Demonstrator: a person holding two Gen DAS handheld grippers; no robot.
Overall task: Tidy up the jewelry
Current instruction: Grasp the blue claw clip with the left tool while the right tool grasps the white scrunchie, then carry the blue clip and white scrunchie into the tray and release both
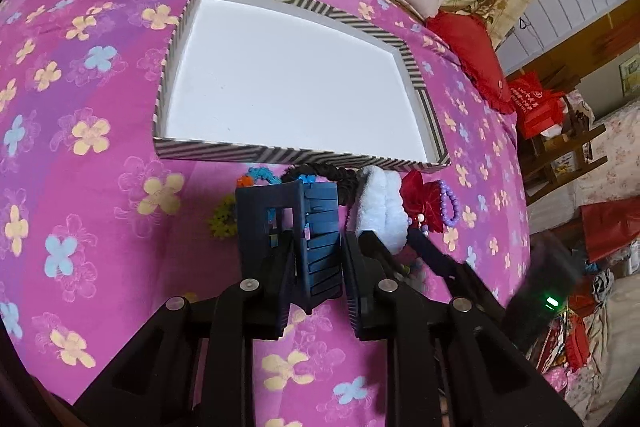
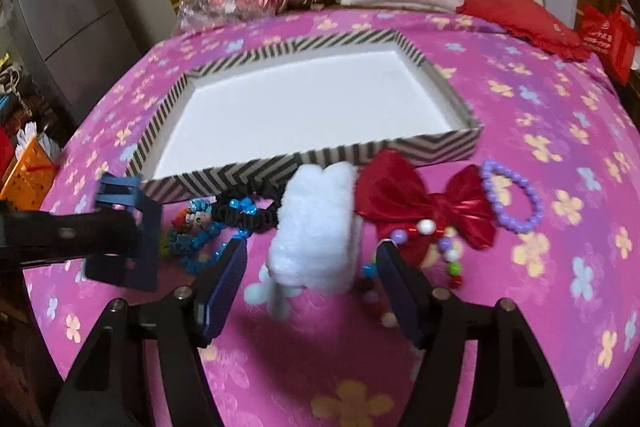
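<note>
Bedroom, pink flowered bedspread (image 2: 520, 99). Striped tray (image 2: 280, 167) lies bare at the middle; hair ties and trinkets sit in a row just along its near wall.

Right gripper (image 2: 308, 267) is spread wide around the white fluffy scrunchie (image 2: 316, 227), not yet clamped. Best to close low across its middle, clear of the red bow (image 2: 424, 199).

Left gripper (image 1: 320, 227) is narrowly parted, empty, over the black hair tie (image 1: 320, 173).

Striped tray (image 2: 436, 147) on my bedspread, white floor bare. Along near wall: black scrunchie (image 2: 256, 213), white fluffy piece (image 2: 316, 227), red bow (image 2: 432, 203), purple bead bracelet (image 2: 516, 195).
</note>
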